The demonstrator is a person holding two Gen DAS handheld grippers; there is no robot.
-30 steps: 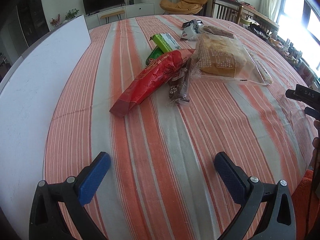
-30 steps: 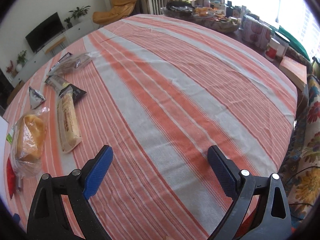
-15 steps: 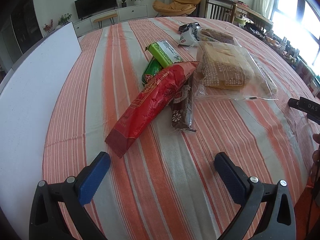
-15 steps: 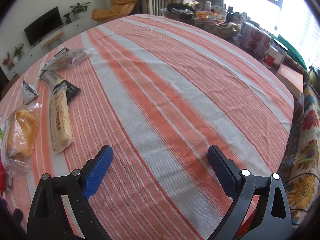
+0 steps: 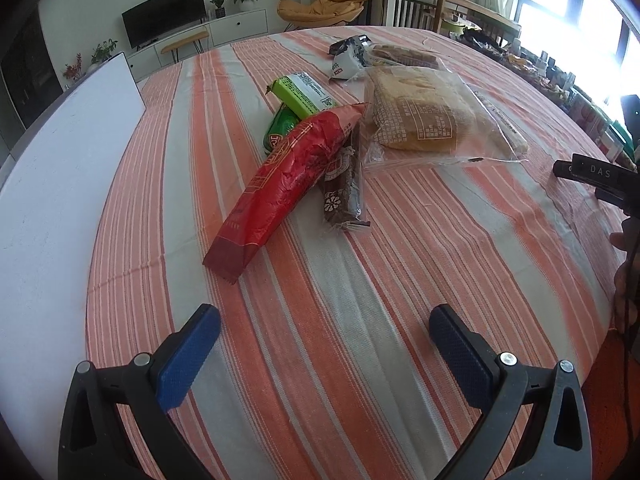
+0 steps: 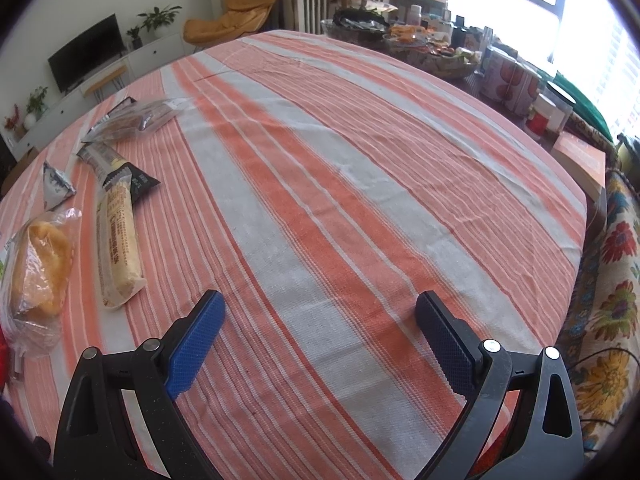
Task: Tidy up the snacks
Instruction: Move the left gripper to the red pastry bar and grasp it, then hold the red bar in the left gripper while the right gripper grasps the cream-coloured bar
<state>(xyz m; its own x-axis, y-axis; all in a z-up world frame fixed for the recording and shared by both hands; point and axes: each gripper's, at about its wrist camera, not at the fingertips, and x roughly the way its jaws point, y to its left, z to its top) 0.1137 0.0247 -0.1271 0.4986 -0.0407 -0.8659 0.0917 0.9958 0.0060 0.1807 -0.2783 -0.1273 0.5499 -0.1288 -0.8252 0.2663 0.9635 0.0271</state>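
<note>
Left wrist view: the left claw (image 5: pixel 320 332) hangs over the striped desk (image 5: pixel 400 280) with its blue pads spread wide and nothing between them. Straight ahead and a little to its left lies the red snack packet (image 5: pixel 288 184), the nearest of the heap. Its long axis runs on a slant, near end toward the left pad, far end up and to the right, where it rests over the green packets (image 5: pixel 300 108) and touches the brown bar (image 5: pixel 344 188). The bread bag (image 5: pixel 424 120) sits beyond, to the right.

In the right wrist view the right claw (image 6: pixel 320 334) is likewise spread and empty, facing bare cloth; the bread and a long cream-coloured bar (image 6: pixel 118 240) lie well off to its left. The left claw is therefore much the better placed, and I judge it would need turning to close across the red packet's narrow width.
</note>
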